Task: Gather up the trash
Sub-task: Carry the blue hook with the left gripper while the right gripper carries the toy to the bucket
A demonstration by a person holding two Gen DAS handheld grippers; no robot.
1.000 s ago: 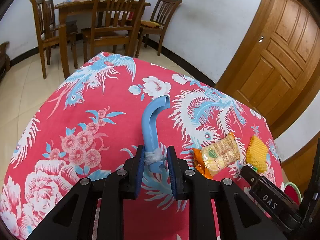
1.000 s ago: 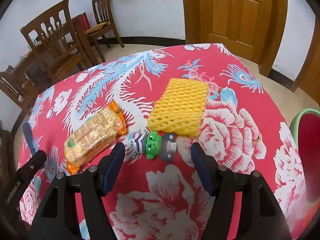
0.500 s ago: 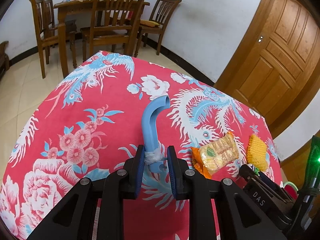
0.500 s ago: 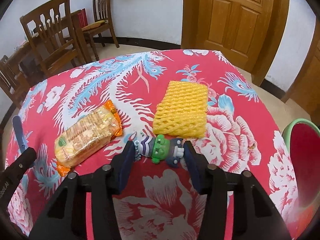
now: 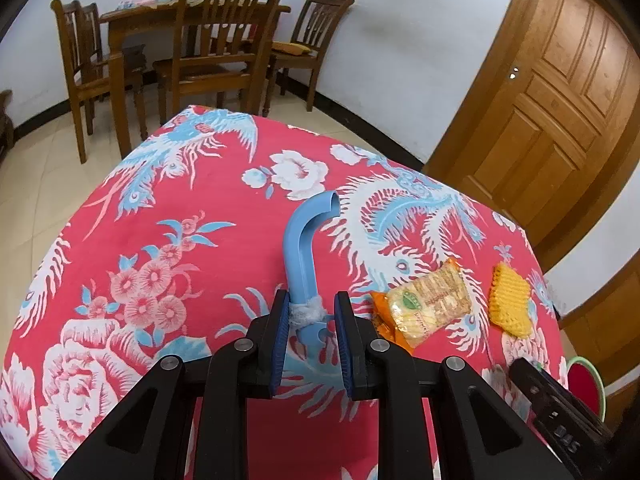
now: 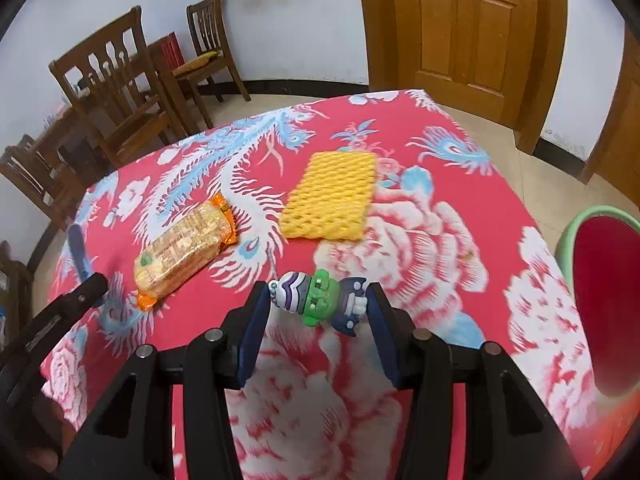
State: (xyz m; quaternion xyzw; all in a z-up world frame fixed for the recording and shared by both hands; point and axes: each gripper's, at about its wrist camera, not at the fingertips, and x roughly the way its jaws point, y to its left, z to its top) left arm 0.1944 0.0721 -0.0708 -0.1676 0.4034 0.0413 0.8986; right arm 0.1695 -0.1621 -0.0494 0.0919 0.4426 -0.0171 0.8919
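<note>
Currently right tool (image 6: 318,304) is clamped on the toy figure (image 6: 320,300) just above the worktop (image 6: 420,240), left tool (image 5: 310,320) closed on the blue handle (image 5: 304,248); end-on pinch may slip before the bin (image 6: 600,300).

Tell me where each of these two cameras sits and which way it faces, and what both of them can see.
Left wrist: on the left gripper, looking down along its fingers, shut on the blue handle; the right gripper's edge shows bottom right.
Right wrist: on the right gripper, shut on the toy figure, red bin at right.
Shared: red floral tablecloth, cracker packet, yellow foam net, wooden door.
</note>
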